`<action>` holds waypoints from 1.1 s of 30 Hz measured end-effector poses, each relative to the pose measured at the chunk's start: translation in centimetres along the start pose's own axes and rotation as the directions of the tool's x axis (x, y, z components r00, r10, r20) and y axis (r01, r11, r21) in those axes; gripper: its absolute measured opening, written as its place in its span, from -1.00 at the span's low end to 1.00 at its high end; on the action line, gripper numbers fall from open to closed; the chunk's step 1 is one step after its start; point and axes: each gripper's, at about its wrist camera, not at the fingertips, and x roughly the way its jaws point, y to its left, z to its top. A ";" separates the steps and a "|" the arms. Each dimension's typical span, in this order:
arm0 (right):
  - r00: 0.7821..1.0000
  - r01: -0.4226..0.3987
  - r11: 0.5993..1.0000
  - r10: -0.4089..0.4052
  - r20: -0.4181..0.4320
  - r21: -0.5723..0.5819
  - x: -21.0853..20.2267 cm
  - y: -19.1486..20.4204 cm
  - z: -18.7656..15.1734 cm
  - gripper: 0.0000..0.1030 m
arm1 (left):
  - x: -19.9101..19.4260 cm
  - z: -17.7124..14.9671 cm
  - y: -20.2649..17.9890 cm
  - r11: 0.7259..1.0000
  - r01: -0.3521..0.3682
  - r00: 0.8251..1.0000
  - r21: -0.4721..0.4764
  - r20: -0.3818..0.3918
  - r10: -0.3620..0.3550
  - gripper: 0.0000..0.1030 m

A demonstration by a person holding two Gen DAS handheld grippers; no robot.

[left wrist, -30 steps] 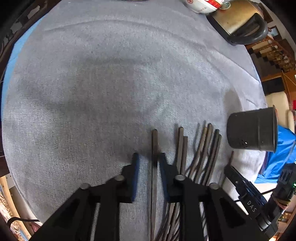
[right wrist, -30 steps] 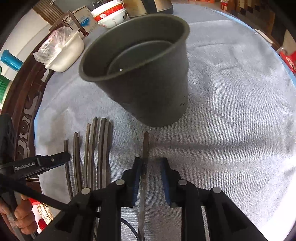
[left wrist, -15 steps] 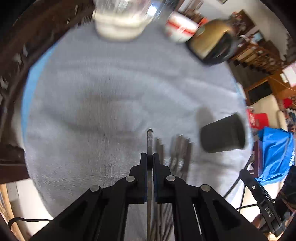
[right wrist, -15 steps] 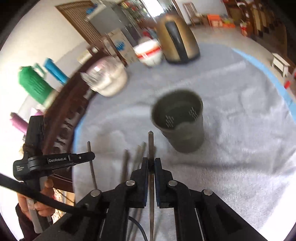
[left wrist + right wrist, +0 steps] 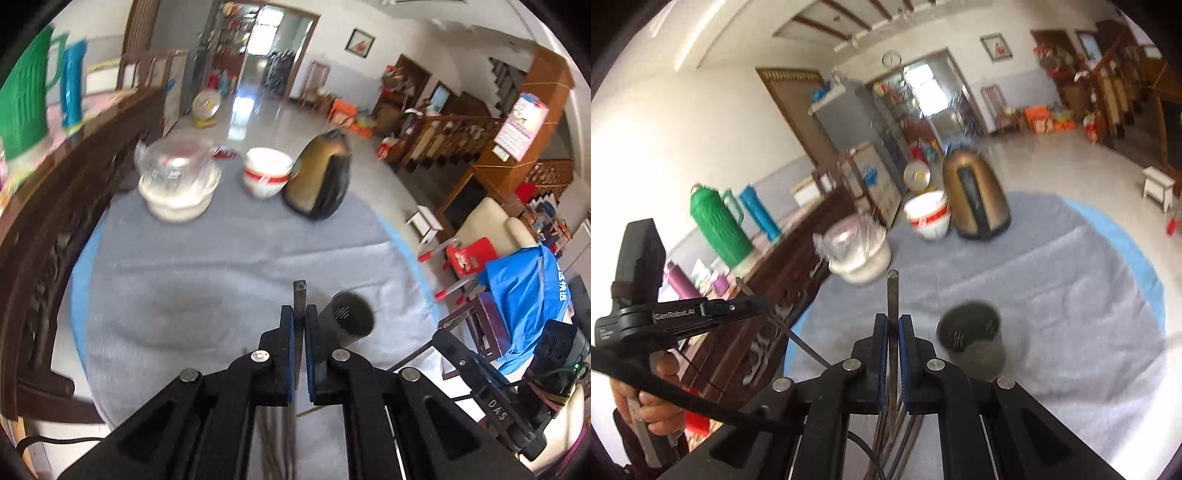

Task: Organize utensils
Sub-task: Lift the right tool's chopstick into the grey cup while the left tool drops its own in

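Note:
My left gripper (image 5: pixel 299 314) is shut on a dark chopstick (image 5: pixel 299 295) and holds it high above the grey cloth. The dark utensil cup (image 5: pixel 347 323) stands just right of its fingers. My right gripper (image 5: pixel 893 325) is shut on another dark chopstick (image 5: pixel 892 295), also raised. The cup (image 5: pixel 973 338) stands to its right. Several more chopsticks (image 5: pixel 275 435) lie on the cloth below the left gripper, and in the right wrist view (image 5: pixel 897 435) below the right one. The left gripper (image 5: pixel 713 314) with its chopstick shows at left in the right wrist view.
At the table's far side stand a white pot covered in plastic (image 5: pixel 177 188), a red-and-white bowl (image 5: pixel 266 176) and a gold kettle (image 5: pixel 321 177). The round table (image 5: pixel 1071 295) has a grey cloth. A dark wooden chair back (image 5: pixel 48 229) is at left.
Both grippers closed on a chopstick each and lifted them off the cloth. Both views tilted up, so the cup now looks small and far below.

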 end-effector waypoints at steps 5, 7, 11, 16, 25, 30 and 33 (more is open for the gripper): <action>0.993 0.051 0.999 -0.050 0.103 -0.008 -1.7 0.5 2.6 -0.88 | -1.1 2.5 -3.5 0.998 0.033 0.997 0.059 0.065 -0.037 -0.90; 0.983 0.095 0.995 -0.092 0.158 -0.014 -2.4 0.7 3.9 -0.88 | -1.6 3.6 -5.0 0.996 0.037 0.993 0.079 0.105 -0.045 -0.90; 0.953 0.175 0.984 -0.168 0.251 -0.006 -3.0 0.7 5.9 -0.88 | -1.2 5.2 -6.8 0.995 0.048 0.985 0.091 0.160 -0.062 -0.90; 0.914 0.283 0.959 -0.266 0.305 -0.011 -1.6 0.0 6.4 -0.87 | 3.1 5.3 -7.3 0.997 0.054 0.990 0.054 0.128 -0.060 -0.90; 0.957 0.262 0.963 -0.268 0.113 0.058 4.1 -4.4 4.3 -0.85 | 10.0 2.4 -6.0 0.999 0.003 1.000 0.036 -0.028 -0.002 -0.89; 0.988 0.131 0.979 -0.141 0.057 0.154 3.7 -6.3 2.6 -0.71 | 9.6 1.3 -5.9 0.998 -0.013 0.999 0.066 -0.033 0.015 -0.52; 0.992 0.082 0.981 -0.098 0.079 0.177 2.6 -6.9 1.1 -0.17 | 8.5 0.2 -5.7 0.995 -0.038 0.999 0.093 0.007 0.037 0.08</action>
